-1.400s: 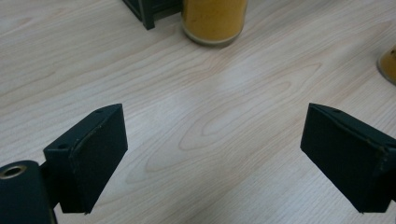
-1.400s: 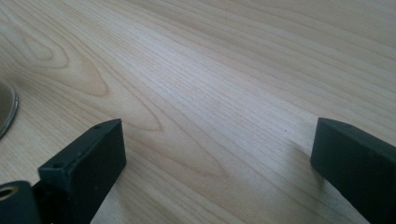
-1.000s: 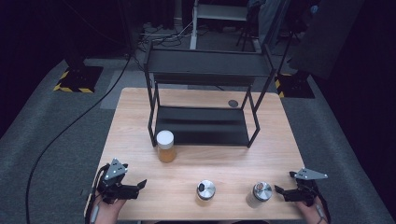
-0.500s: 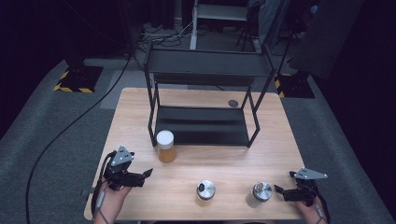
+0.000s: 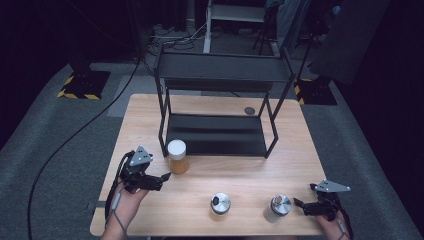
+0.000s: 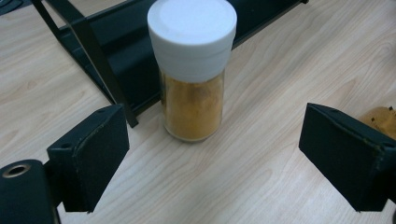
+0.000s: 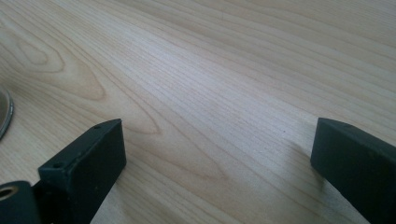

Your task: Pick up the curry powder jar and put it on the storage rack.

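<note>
High view overlooks table [image 5: 150, 107]; gripper views skim it closely.

Lab/recording studio setup, not a home. Light wood worktop [image 5: 300, 150] sits alone on grey carpet [image 5: 60, 150] in a dark, blacked-out room. Yellow-black hazard tape marks stand bases [image 5: 82, 85] on both sides. Loose cables [image 5: 65, 145] run across the floor. Metal frame gear [image 5: 235, 15] stands behind.

A two-tier rack [image 5: 220, 95] stands at the middle back of the table [image 5: 300, 150]. A jar [image 5: 177, 156] stands just before the rack's front left leg. Two shakers [image 5: 220, 203] [image 5: 278, 206] stand near the front edge, right of centre.
</note>
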`<state>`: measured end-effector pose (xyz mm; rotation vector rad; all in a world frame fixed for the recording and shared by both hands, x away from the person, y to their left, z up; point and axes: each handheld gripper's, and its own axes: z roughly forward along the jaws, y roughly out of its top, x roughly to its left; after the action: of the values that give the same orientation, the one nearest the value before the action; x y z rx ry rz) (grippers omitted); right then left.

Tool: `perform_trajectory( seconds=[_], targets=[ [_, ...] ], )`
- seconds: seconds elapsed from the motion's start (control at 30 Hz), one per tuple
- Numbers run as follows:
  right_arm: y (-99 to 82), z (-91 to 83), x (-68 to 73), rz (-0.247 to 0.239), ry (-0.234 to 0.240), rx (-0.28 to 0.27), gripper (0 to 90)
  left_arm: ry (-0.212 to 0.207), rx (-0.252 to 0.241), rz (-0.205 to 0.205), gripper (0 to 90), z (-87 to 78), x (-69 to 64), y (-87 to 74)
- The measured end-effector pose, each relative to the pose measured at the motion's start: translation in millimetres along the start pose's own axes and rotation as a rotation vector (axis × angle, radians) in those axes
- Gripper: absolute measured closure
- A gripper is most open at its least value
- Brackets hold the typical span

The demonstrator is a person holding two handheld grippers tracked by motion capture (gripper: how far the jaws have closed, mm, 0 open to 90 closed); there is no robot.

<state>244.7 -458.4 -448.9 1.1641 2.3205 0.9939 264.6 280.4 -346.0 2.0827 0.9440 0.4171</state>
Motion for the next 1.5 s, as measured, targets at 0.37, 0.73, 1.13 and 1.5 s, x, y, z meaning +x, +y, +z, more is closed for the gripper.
perform_trajectory(
  seconds=[0.37,0.73,1.13,1.5],
  targets=[
    [0.1,0.0,0.2,0.001,-0.001,0.000,3.3,-0.007,0.008,0.006,8.7,9.8,6.0,17.2],
    [-0.3,0.1,0.8,0.006,-0.006,-0.002,3.7,-0.013,0.015,0.000,9.1,18.8,14.2,30.8],
    [-0.3,0.3,2.0,0.015,-0.015,-0.004,4.1,-0.033,0.021,-0.002,10.0,34.8,21.0,41.8],
    [-0.3,0.3,2.6,0.021,-0.022,-0.004,4.3,-0.042,0.034,0.003,10.8,47.5,24.5,53.9]
  ],
)
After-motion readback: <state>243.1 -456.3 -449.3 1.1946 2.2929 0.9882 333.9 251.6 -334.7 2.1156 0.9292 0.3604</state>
